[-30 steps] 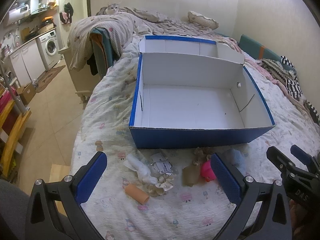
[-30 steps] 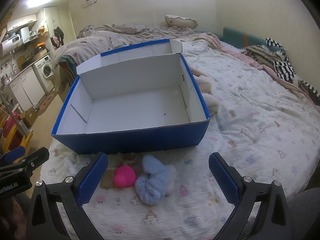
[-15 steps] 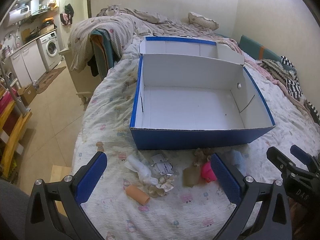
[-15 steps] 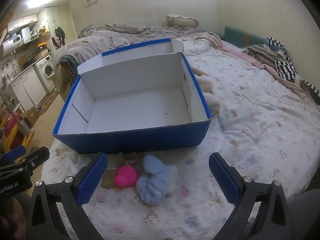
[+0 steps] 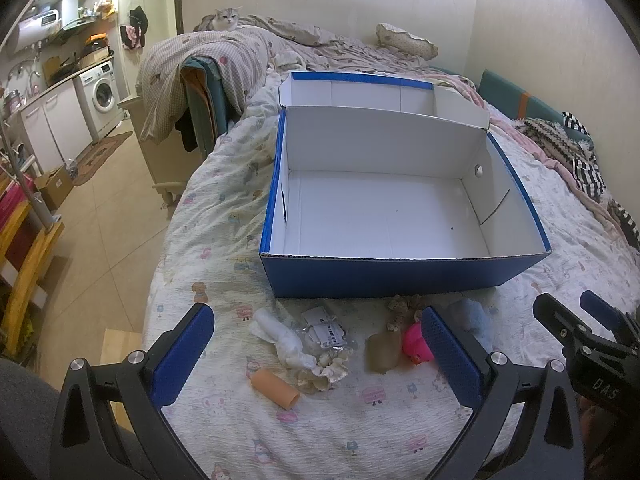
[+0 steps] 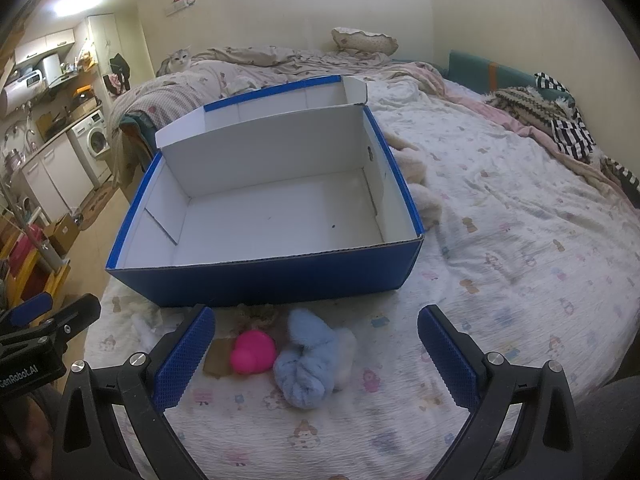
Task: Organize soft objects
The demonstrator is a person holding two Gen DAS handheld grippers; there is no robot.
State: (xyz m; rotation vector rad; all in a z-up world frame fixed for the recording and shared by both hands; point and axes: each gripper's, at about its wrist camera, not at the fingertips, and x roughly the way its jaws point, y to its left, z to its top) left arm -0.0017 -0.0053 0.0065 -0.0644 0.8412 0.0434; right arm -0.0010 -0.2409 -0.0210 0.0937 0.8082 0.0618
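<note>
An empty blue box [image 5: 400, 276] with white inside sits on the bed, also seen in the right wrist view [image 6: 280, 280]. In front of it lie small soft items: a white cloth wad [image 5: 280, 334], a plastic packet [image 5: 326, 330], an orange roll [image 5: 275, 388], a brown piece [image 5: 384, 352], a pink ball [image 6: 253, 351] and a light-blue cloth bundle [image 6: 310, 364]. My left gripper [image 5: 316, 354] hovers open above the white wad and packet. My right gripper [image 6: 316, 358] hangs open over the pink ball and blue bundle. Neither holds anything.
The bed's left edge [image 5: 160, 280] drops to a tiled floor with a wooden step. A cat [image 5: 227, 20] sits on the heaped blankets behind the box. Striped and knitted clothes [image 6: 560, 120] lie at the far right. Patterned sheet [image 6: 520, 260] spreads right of the box.
Both views have shifted only slightly; the box sits a little lower in the frames. Both grippers stay open and the items have not moved.
</note>
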